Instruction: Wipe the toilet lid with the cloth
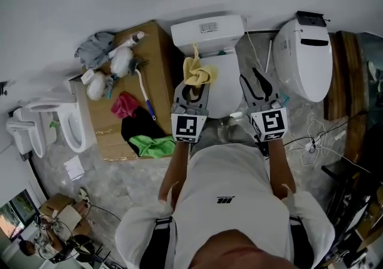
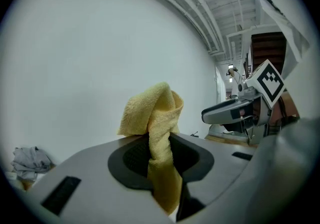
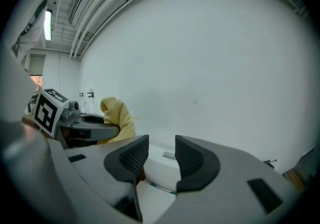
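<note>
A white toilet stands in front of me, its lid (image 1: 227, 89) down below the cistern (image 1: 208, 29). My left gripper (image 1: 194, 84) is shut on a yellow cloth (image 1: 199, 72), held over the lid's left rear part. The cloth (image 2: 159, 128) is pinched between the dark pads and bunches up above them. My right gripper (image 1: 258, 86) hangs open over the lid's right edge, nothing between its black fingers. In the right gripper view the jaws (image 3: 161, 160) stand apart, with the cistern (image 3: 159, 167) showing in the gap and the cloth (image 3: 118, 117) off to the left.
A cardboard box (image 1: 158, 52) to the toilet's left carries rags, a brush and a green cloth (image 1: 151, 145). Another toilet (image 1: 306, 57) stands at the right, and a third fixture (image 1: 57, 125) at the left. Cables (image 1: 317, 139) lie on the floor at the right.
</note>
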Motion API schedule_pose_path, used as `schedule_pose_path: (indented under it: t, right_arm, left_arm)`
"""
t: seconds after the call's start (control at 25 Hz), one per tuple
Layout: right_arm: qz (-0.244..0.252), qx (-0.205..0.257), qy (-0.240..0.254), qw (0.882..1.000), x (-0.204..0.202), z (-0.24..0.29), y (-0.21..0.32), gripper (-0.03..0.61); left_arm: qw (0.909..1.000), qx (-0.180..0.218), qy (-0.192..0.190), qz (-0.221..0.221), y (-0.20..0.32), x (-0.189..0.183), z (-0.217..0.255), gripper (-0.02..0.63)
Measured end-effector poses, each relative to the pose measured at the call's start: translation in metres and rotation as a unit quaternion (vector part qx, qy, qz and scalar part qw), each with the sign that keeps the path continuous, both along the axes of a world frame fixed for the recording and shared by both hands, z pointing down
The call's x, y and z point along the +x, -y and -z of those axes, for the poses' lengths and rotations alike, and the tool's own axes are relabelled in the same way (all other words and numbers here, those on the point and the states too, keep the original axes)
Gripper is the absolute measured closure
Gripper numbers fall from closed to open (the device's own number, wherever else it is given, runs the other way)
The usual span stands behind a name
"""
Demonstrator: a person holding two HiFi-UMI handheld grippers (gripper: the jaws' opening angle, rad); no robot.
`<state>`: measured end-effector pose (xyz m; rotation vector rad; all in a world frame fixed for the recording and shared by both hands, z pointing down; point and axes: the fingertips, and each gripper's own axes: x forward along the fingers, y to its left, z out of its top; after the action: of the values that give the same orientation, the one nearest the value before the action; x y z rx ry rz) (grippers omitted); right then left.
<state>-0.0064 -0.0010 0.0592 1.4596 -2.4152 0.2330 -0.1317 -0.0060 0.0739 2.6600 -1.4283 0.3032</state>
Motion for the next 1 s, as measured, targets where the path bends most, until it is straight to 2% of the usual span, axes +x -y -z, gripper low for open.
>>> schedule_pose_path:
  t: [0.36, 0.72, 1.0]
  right_arm:
    - [-0.018, -0.063, -0.009, 0.998, 0.014, -0.07, 0.036, 0.402]
    - [0.023, -0.124, -0.009, 0.992, 0.055, -0.148, 0.074, 0.402]
    - [0.065, -0.149, -0.011, 0.987, 0.079, -0.203, 0.102, 0.402]
  left_arm:
    - [0.998, -0.054, -0.002, -0.033, 0.041, 0.025, -0.069, 0.508]
    - [0.9935, -0.106, 0.017, -0.039, 0.068, 0.078, -0.15, 0.508]
    - [0.9898, -0.137, 0.03, -0.023, 0.087, 0.109, -0.21, 0.508]
